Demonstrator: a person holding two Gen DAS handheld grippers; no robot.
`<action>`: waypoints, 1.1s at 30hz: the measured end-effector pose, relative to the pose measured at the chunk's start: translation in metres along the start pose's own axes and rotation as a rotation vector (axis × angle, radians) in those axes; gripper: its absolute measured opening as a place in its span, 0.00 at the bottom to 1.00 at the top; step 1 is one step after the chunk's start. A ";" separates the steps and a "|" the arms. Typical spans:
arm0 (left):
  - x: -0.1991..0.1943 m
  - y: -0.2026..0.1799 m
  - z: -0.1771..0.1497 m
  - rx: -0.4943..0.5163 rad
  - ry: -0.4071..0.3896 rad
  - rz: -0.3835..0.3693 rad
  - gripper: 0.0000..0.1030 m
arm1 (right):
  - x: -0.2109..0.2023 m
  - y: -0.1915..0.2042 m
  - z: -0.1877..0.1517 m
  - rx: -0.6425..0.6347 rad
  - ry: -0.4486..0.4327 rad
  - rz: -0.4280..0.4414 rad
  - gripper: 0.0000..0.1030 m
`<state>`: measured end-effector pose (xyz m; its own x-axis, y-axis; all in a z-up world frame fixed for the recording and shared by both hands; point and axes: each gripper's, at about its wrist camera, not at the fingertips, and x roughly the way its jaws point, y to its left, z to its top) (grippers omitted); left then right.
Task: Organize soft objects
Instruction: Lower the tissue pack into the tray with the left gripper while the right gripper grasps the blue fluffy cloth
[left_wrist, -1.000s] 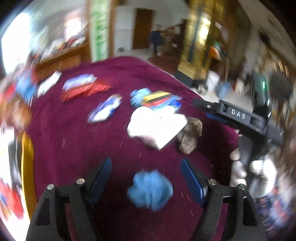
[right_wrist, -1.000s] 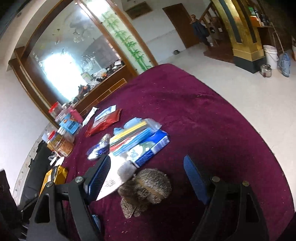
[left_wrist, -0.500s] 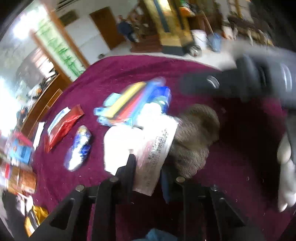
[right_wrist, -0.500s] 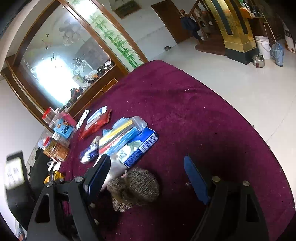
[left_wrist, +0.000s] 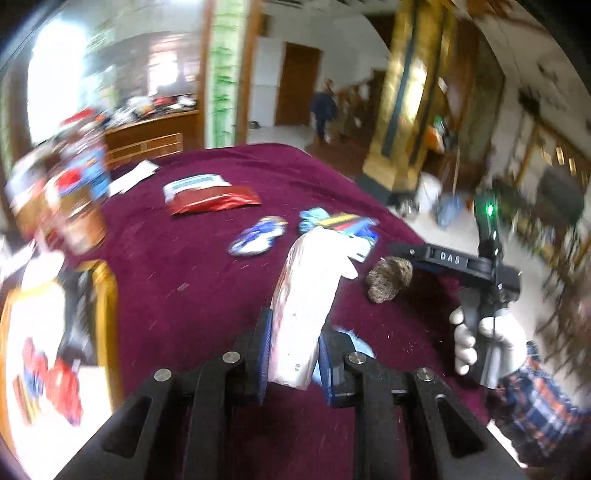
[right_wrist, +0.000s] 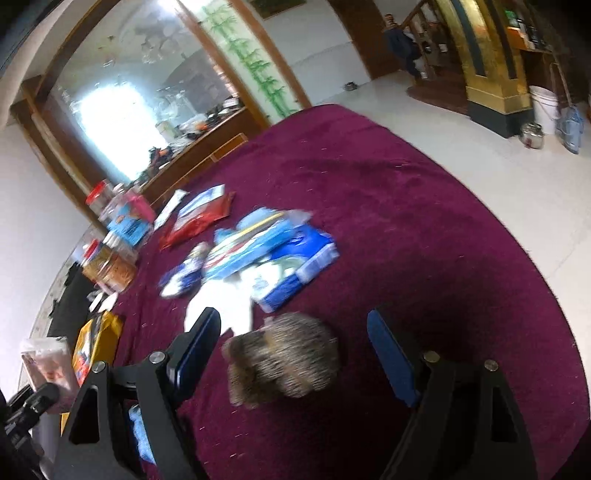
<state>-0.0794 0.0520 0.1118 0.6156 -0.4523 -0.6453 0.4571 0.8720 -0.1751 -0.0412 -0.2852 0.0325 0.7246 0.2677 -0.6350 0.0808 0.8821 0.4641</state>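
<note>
Lifted off the maroon tablecloth (left_wrist: 177, 258), a crinkly white packet (left_wrist: 303, 295) stands clamped in the left gripper (left_wrist: 293, 354); the right gripper (right_wrist: 295, 343) gapes, angled down over a bristly brown toy (right_wrist: 284, 358).

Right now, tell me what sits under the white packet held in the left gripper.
Beneath the white packet, clamped in the left gripper, a light blue soft thing peeks out on the maroon cloth. Most of it is covered by the packet and fingers.

jars (left_wrist: 62, 206) (left edge) motion-blurred
</note>
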 end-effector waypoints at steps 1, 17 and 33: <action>-0.015 0.013 -0.009 -0.042 -0.019 0.001 0.21 | -0.002 0.006 -0.003 -0.016 0.017 0.026 0.78; -0.046 0.170 -0.098 -0.462 0.112 0.290 0.24 | 0.016 0.164 -0.101 -0.591 0.271 -0.017 0.67; -0.077 0.200 -0.112 -0.650 -0.027 0.314 0.60 | 0.013 0.164 -0.090 -0.623 0.231 -0.086 0.27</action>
<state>-0.1070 0.2824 0.0436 0.6747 -0.1595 -0.7206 -0.2128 0.8929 -0.3969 -0.0805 -0.1020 0.0451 0.5622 0.2014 -0.8021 -0.3288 0.9444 0.0066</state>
